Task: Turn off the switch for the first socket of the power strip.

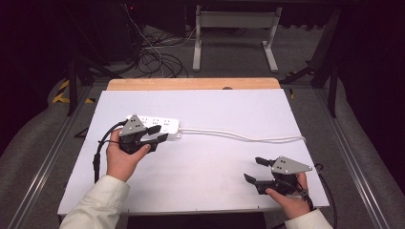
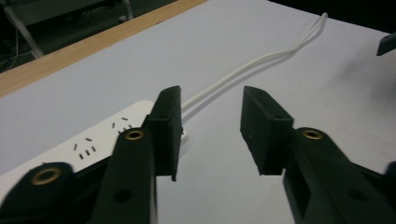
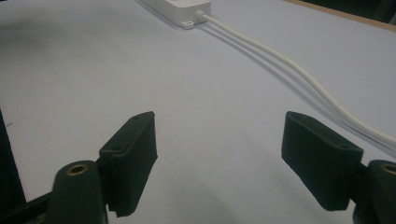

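A white power strip (image 1: 157,125) lies on the left half of a white bench (image 1: 215,162), its sockets facing up. Its white cord (image 1: 248,137) runs right across the bench toward the right edge. The left gripper (image 1: 158,134) hovers at the strip's near right corner, beside the end where the cord leaves. In the left gripper view its jaws stand partly open with only bare bench and cord beyond the gap; one jaw overlaps the strip's end, but nothing is pinched between them. The right gripper (image 1: 252,170) rests near the bench's near right corner, well apart from the strip, jaws wide and empty, with the cord passing farther off. This looks like the approach to grasping the strip or its cord end. The next move likely calls for bringing the left gripper down around that end, then closing firmly.
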A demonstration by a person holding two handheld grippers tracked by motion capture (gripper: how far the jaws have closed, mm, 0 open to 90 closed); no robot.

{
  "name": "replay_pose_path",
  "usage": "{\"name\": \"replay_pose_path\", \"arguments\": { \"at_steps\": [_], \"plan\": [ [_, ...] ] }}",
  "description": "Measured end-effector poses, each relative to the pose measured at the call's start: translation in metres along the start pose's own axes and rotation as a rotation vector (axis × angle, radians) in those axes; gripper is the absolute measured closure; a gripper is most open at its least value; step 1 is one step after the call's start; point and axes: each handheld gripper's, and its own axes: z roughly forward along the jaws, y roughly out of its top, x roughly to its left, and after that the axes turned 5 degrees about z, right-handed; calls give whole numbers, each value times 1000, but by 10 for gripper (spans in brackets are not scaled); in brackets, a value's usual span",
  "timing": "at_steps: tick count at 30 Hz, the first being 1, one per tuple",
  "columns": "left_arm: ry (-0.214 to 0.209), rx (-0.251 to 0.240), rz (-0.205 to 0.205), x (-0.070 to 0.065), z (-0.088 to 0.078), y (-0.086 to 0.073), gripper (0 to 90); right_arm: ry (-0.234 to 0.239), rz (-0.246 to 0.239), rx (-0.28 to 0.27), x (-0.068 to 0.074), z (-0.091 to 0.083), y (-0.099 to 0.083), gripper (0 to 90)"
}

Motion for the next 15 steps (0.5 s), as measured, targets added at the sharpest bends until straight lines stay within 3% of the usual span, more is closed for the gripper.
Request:
{"name": "replay_pose_path", "arguments": {
  "at_steps": [6,9,15],
  "plan": [
    [-10,30,7,9,10,4,888,1,0,0,0,0,0,271],
    [-5,35,-14,12,15,6,899,2,-1,0,-1,0,0,271],
    [-3,80,-1,17,27,10,900,2,-1,0,-1,0,0,270]
  ]
}}
